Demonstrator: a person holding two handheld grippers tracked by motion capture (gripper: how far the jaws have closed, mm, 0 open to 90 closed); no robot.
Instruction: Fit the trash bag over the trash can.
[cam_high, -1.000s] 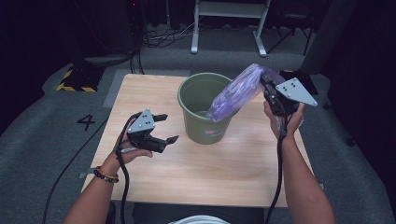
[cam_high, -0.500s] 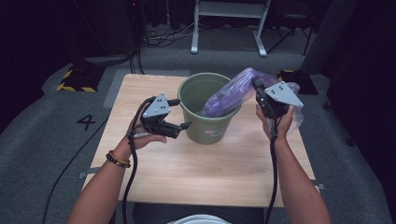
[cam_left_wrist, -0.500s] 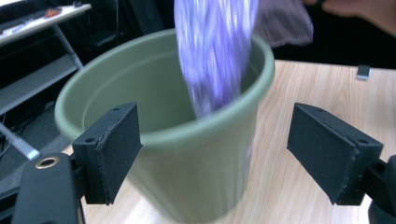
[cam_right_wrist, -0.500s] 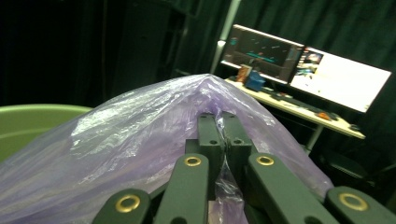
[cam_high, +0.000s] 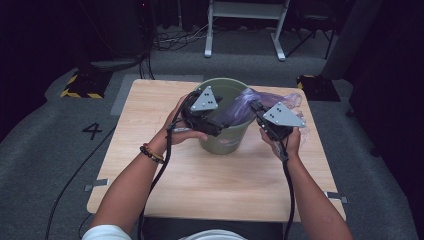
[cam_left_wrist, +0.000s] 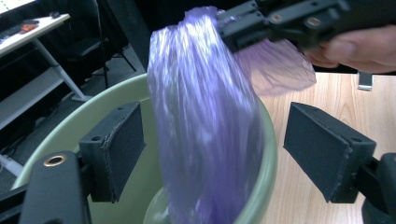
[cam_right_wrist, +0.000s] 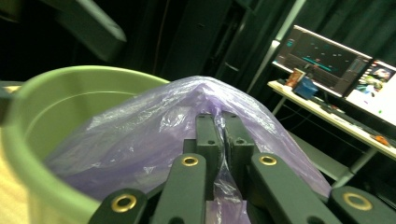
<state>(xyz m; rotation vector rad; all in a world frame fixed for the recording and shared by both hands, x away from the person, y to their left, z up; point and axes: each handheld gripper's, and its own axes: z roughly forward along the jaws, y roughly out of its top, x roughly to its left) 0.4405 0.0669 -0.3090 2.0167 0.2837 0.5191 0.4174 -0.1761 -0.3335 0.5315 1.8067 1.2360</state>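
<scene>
A green bucket stands on the wooden table. A crumpled purple plastic bag drapes over its far-right rim and hangs down inside. My right gripper is shut on the bag's top, and the film shows pinched between its jaws. My left gripper hovers at the near-left rim. Its jaws have just been closing a little but stand wide. In the left gripper view the bag hangs between the pads without touching them, above the bucket's rim.
The table's near half and left side are bare wood. A black and yellow block and a white metal stand are on the floor beyond. A dark box sits off the table's back right corner. Desks with monitors lie farther off.
My left gripper has risen and moved right from the table's left side to the bucket rim, now straddling the bag. My right gripper has come down and left, lowering the bag into the bucket.
</scene>
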